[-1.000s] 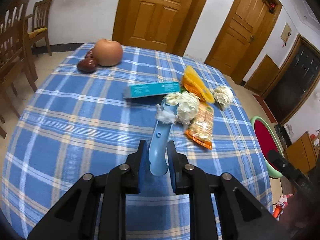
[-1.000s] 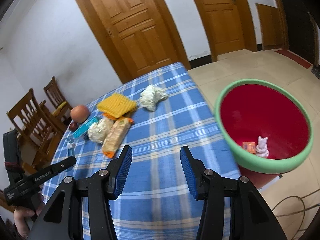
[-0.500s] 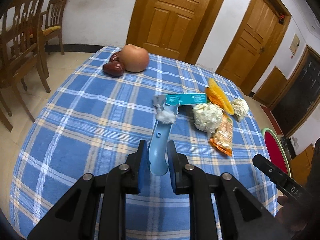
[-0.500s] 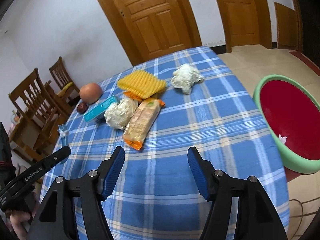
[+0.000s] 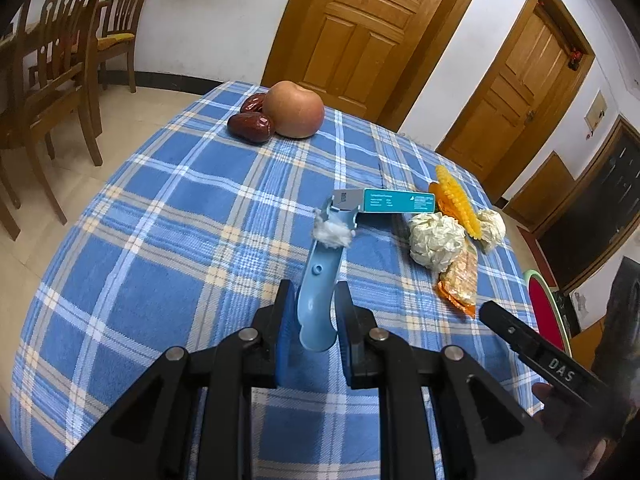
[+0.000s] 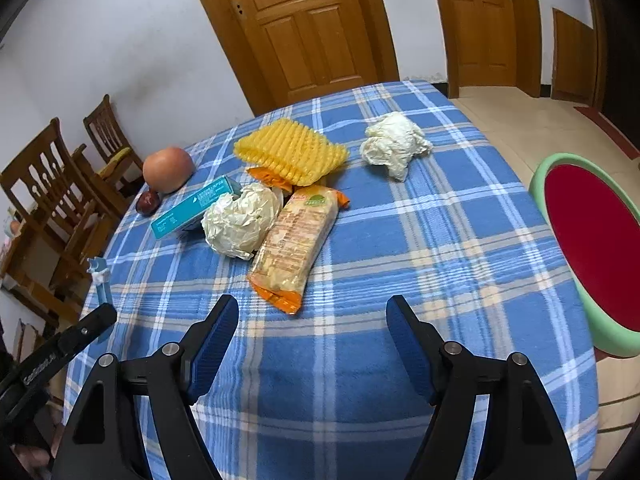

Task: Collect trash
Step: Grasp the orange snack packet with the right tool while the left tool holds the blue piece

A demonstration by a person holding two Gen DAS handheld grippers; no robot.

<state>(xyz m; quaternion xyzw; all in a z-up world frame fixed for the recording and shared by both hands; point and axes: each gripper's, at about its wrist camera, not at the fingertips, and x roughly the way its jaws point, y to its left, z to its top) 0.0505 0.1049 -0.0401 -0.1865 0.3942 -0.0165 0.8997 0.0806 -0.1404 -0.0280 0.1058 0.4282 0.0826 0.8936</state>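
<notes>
My left gripper is shut on a light blue plastic tong that pinches a white cotton wad above the table. On the blue plaid cloth lie a teal box, a crumpled paper ball, an orange snack wrapper, a yellow foam net and a second paper wad. My right gripper is open and empty, just short of the snack wrapper. The tong also shows at the left of the right wrist view.
A green-rimmed red bin stands on the floor right of the table. An apple and red dates sit at the far left of the table. Wooden chairs stand to the left. Doors are behind.
My left gripper has drawn back left with the tong and cotton, away from the trash pile. My right gripper has swung left from the bin toward the snack wrapper and opened wider.
</notes>
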